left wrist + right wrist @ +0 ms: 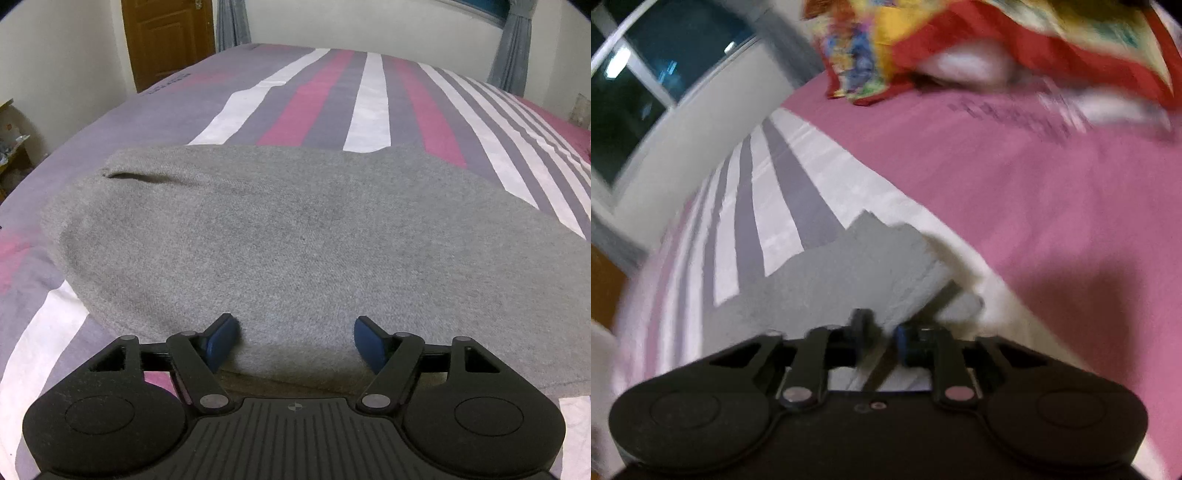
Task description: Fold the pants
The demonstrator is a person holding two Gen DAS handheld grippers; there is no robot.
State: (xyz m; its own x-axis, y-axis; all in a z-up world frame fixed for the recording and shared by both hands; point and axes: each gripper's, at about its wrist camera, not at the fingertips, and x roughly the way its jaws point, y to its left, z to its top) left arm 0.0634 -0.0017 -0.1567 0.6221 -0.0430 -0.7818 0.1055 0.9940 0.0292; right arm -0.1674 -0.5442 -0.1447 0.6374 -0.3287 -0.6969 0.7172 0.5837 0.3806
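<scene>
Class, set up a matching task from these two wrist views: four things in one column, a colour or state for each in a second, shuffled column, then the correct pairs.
Things:
1. pants
2. left gripper
3. right gripper
4. door

Colour or state:
A. brown wood
B. jaws nearly together, grey cloth between them
C. grey, lying on the striped bed cover
D. jaws wide apart

Pairs: 1-C, 2-D, 3-B, 4-A

One pair of grey pants [295, 229], folded, at the near edge of the bed. One striped bedsheet [369, 103]. One wooden door [170, 40]. Two grey curtains [232, 24]. One colourful blanket [923, 40] at the bed's far edge. Two grippers: left gripper [295, 341], right gripper [881, 338].
</scene>
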